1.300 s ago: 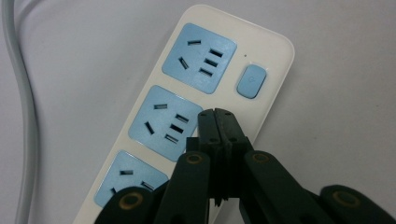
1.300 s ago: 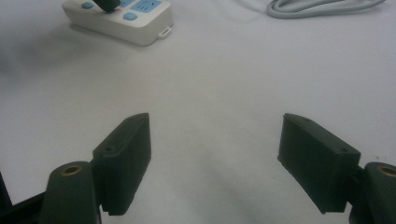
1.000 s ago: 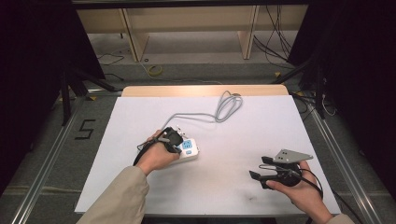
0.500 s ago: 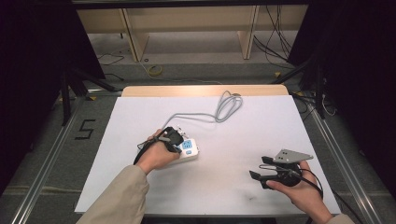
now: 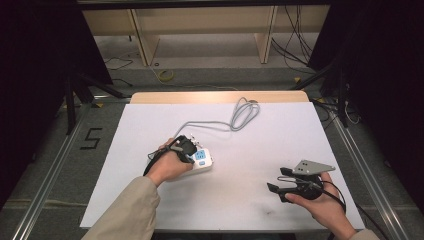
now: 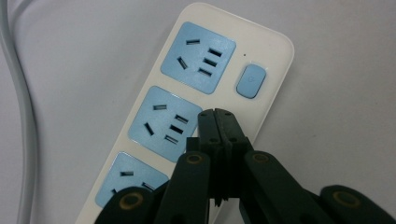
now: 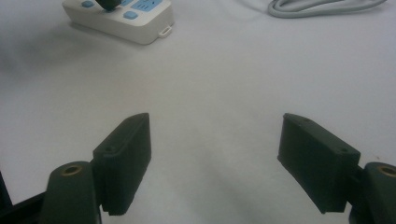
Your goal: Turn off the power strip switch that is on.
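Table: a white table top (image 5: 250, 150) with a bare wooden strip along its far edge, seen from above; grey floor and dark curtains surround it.
Power strip: a white power strip (image 5: 200, 161) with blue socket faces lies flat left of the table's centre, partly under the person's left hand.
Power strip up close: in the left gripper view the strip (image 6: 154, 98) runs diagonally, showing three blue sockets and a blue switch (image 6: 251, 81) near its far end.
Cable: a grey cable (image 5: 235, 117) leaves the strip, runs toward the far edge and lies in a loose loop there; it also passes along the left edge of the left gripper view (image 6: 23, 116).
Left gripper: the left gripper (image 5: 184, 146), held in the left hand (image 5: 167, 165), is over the strip; its jaws are pressed together with nothing between them, tips (image 6: 218, 122) at the strip's edge beside the middle socket. Whether the tips touch the plastic is hard to tell.
Right gripper: the right gripper (image 5: 279, 186), held in the right hand (image 5: 320, 200), is low over the near right part of the table, well apart from the strip; its jaws stand wide apart and empty (image 7: 215, 154).
Right gripper's view: the strip (image 7: 121, 18) lies far off at upper left, the cable (image 7: 327, 7) at upper right.
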### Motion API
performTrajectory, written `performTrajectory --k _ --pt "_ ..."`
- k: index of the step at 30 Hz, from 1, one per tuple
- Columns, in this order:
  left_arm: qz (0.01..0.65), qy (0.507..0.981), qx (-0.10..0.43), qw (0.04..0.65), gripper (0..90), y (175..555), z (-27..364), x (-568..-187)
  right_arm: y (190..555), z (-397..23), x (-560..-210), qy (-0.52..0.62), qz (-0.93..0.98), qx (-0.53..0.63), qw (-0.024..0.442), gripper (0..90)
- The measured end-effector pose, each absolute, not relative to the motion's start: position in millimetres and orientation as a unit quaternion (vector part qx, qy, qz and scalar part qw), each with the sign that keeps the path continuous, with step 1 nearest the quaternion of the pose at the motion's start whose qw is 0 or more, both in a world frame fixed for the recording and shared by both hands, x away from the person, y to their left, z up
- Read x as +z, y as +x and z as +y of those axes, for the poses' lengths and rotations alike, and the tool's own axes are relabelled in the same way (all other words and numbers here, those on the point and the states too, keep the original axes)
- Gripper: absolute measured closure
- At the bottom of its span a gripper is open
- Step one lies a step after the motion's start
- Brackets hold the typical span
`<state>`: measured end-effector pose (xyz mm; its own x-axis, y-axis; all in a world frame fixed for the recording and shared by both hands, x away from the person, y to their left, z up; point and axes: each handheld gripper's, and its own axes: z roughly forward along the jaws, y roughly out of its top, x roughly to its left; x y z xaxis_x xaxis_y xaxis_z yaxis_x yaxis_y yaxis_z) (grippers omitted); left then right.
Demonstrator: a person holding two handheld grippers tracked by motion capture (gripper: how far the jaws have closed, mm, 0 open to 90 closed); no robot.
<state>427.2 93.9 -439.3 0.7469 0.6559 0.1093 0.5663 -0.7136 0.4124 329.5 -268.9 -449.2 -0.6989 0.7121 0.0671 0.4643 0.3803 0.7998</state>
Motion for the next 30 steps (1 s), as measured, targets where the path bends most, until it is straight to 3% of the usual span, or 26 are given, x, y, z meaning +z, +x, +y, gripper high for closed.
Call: performTrajectory --k 30 --pt "0.332 0.917 0.128 0.181 90.0 427.4 89.4 -439.6 329.8 -269.6 -449.1 0.358 0.818 0.426 0.146 25.9"
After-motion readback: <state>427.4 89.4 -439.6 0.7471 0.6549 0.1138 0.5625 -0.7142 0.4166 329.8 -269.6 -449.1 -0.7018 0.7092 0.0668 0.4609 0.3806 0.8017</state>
